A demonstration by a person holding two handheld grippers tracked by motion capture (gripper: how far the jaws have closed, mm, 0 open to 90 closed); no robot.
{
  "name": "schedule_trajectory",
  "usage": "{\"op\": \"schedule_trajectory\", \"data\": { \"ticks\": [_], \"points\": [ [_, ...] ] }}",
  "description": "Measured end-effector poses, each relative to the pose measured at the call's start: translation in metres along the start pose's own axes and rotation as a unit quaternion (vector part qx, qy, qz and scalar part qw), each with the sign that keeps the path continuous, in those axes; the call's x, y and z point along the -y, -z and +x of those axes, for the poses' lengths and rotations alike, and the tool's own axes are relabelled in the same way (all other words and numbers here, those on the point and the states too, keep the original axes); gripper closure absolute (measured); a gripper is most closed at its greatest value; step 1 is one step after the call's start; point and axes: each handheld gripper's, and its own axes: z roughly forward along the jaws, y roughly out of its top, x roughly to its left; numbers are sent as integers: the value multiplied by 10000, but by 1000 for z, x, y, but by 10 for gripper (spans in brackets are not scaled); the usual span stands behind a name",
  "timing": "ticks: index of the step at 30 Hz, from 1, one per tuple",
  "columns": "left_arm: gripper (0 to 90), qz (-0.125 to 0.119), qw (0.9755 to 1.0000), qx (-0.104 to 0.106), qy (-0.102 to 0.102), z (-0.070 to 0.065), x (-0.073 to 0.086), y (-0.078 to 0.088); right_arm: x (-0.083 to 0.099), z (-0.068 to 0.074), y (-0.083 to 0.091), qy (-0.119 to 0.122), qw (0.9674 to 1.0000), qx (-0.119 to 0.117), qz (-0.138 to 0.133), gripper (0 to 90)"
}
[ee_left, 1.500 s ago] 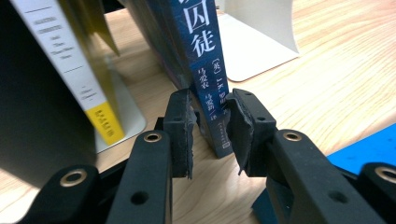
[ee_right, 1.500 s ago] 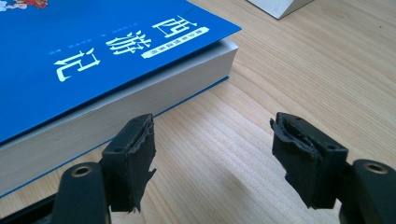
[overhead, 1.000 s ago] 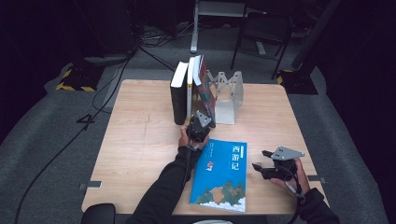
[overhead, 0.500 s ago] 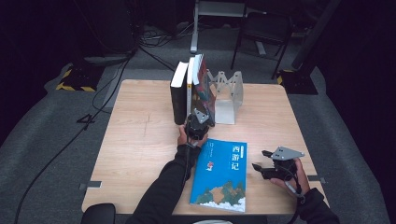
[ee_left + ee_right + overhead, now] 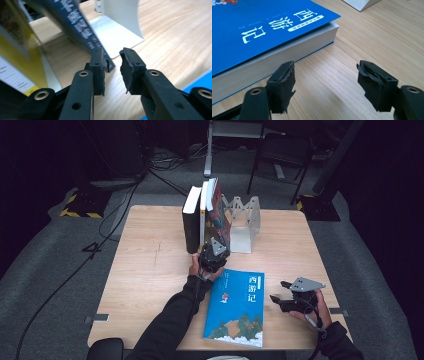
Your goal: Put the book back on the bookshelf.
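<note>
1. White metal bookend [image 5: 241, 227] stands at the table's [image 5: 150, 265] far middle; three upright books lean against its left side.
2. Left gripper [image 5: 112, 66] sits just before the dark-blue book [image 5: 80, 27] nearest the bookend; its jaws have just been opening, narrow gap, nothing between.
3. Right gripper [image 5: 325, 85] rests right of the flat blue book [image 5: 262, 32], jaws wide, empty.

Left gripper [image 5: 214, 251] hides the leaning book's [image 5: 218, 215] foot.
</note>
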Motion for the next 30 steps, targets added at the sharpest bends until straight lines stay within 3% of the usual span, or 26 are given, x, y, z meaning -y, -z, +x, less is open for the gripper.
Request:
{"op": "schedule_trajectory", "data": {
  "ticks": [13,30],
  "points": [
    [639,113,9984,379,-400,-2,3,22,0,1,0,62,10000,24,67,302],
    [566,264,9933,752,-833,5,19,56,0,2,-1,81,9999,23,100,302]
  ]
}}
